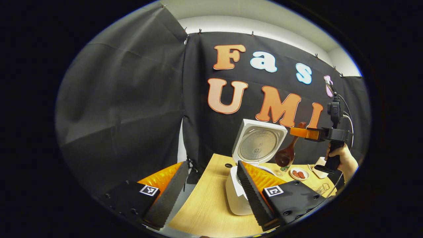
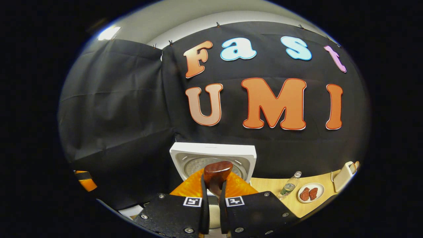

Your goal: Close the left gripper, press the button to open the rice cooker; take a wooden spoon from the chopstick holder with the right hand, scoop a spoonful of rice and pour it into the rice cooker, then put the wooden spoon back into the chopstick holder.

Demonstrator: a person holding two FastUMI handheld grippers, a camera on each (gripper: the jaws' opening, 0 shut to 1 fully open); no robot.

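Cooker (image 1: 243, 195): on table (image 1: 211, 211), lid (image 1: 259, 142) up.
Right gripper (image 2: 214, 198): clamped on spoon (image 2: 216, 175) handle; bowl hangs above the cooker.
Left gripper (image 1: 211, 191): fingers wide apart, empty.
Step, judged: pouring; tip slowly over the pot's centre, keep clear of lid.

No readable text, brand or number stands on the things here. The only signs are small square black-and-white coded markers, one on each black finger mount of the left hand-held gripper (image 1: 210, 186) and one on each of the right hand-held gripper (image 2: 213, 206). The bottle (image 2: 289, 186) on the table (image 2: 307, 206) carries a label too small to read.
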